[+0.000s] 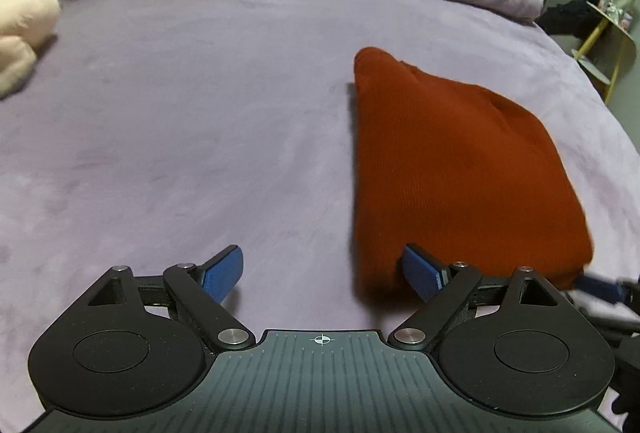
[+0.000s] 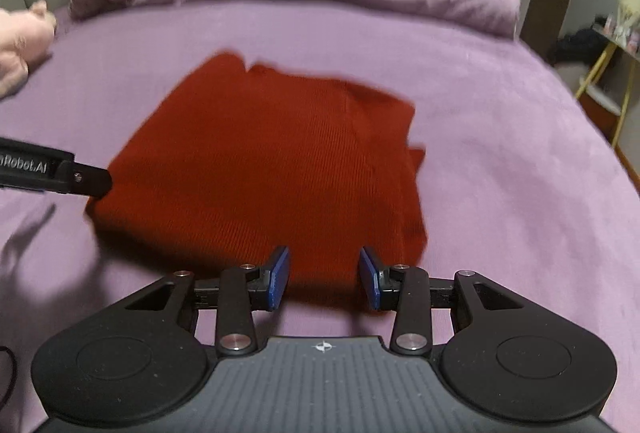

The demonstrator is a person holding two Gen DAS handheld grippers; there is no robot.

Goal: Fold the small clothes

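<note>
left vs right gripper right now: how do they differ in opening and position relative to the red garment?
The left gripper is spread wide; the right gripper is open too, but its gap is narrower. The left sits at the red garment's near left corner, mostly over the purple bedspread; the right faces the garment's near edge, which fills its gap. Both have blue pads and neither is clamped on cloth.

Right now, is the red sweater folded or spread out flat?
Folded. The red sweater lies as a compact block on the purple bedspread, with layered edges showing along its right side and no sleeves sticking out.
</note>
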